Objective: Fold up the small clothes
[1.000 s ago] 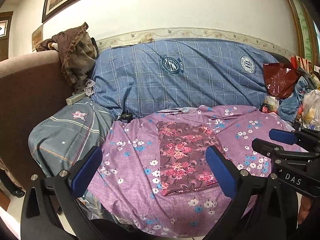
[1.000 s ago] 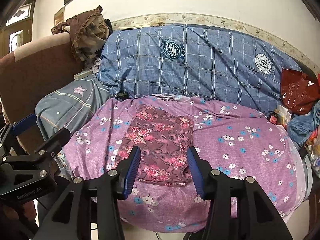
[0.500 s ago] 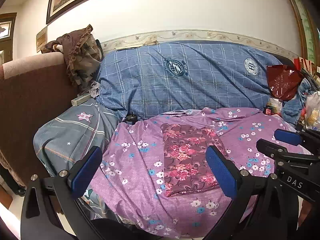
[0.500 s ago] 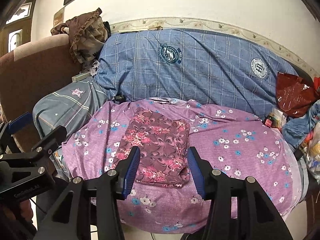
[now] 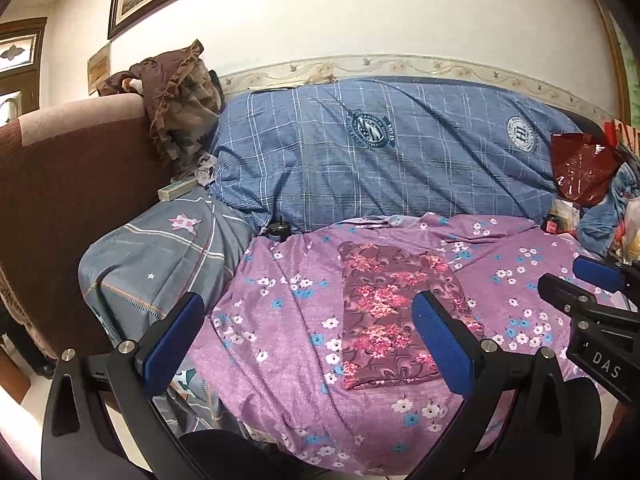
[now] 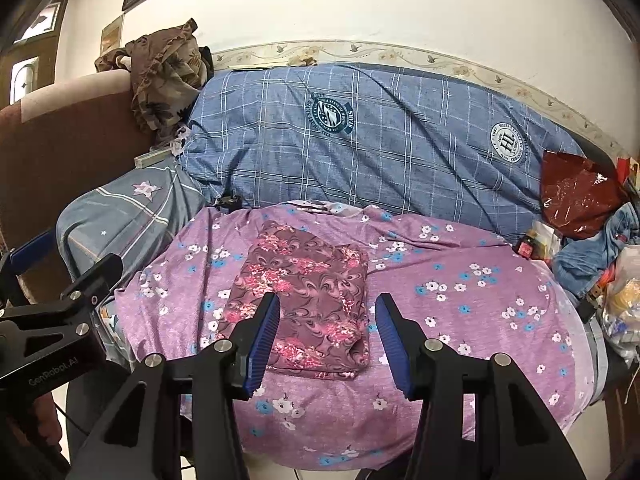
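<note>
A folded maroon garment with pink flowers (image 5: 386, 312) lies flat as a neat rectangle on the purple flowered sheet (image 5: 280, 304). It also shows in the right wrist view (image 6: 304, 296). My left gripper (image 5: 308, 344) is open and empty, held back from the sheet's front edge, left of the garment. My right gripper (image 6: 326, 340) is open and empty, held in front of the garment's near edge, not touching it. Each gripper shows at the edge of the other's view.
A blue checked cushion (image 5: 380, 152) lines the sofa back. A grey star pillow (image 5: 160, 248) lies at the left by the brown armrest (image 5: 60, 184), with a brown ruffled cloth (image 5: 180, 108) above. A red bag (image 5: 580, 172) and clutter sit at the right.
Both grippers have drawn back and away from the sofa, so the garment looks smaller and farther. The garment has not moved. Both grippers stay open.
</note>
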